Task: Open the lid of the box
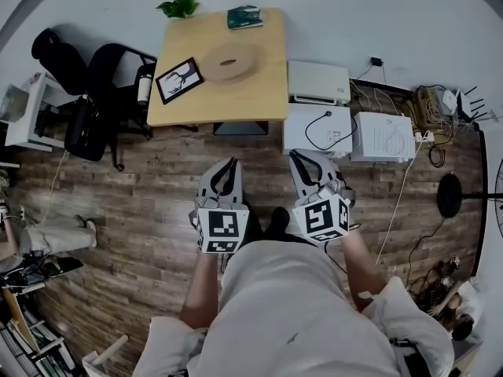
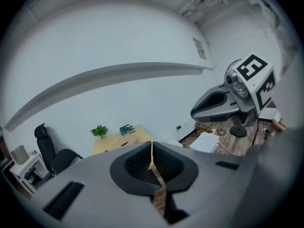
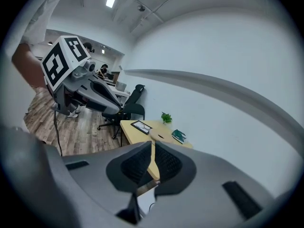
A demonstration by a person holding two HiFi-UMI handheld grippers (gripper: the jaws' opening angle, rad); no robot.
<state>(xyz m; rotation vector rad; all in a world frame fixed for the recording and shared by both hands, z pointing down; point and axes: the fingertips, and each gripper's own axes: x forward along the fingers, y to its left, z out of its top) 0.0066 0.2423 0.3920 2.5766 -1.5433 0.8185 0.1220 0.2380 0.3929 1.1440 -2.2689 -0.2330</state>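
Observation:
A round, flat wooden box [image 1: 229, 61] with its lid on lies on the light wooden table [image 1: 212, 104] by the far wall. In the right gripper view the box [image 3: 159, 136] shows small, just past the jaws. I stand well back from the table on the wood floor. My left gripper [image 1: 228, 163] and right gripper [image 1: 299, 157] are side by side in front of my chest, pointing toward the table. Both are shut with nothing between the pads; only a thin slit shows between them in each gripper view.
On the table are a framed picture [image 1: 178, 80], a green book [image 1: 244, 17] and a small plant [image 1: 179, 6]. Black office chairs [image 1: 86, 93] stand left of it. White boxes [image 1: 326, 108] and cables [image 1: 440, 108] lie to its right on the floor.

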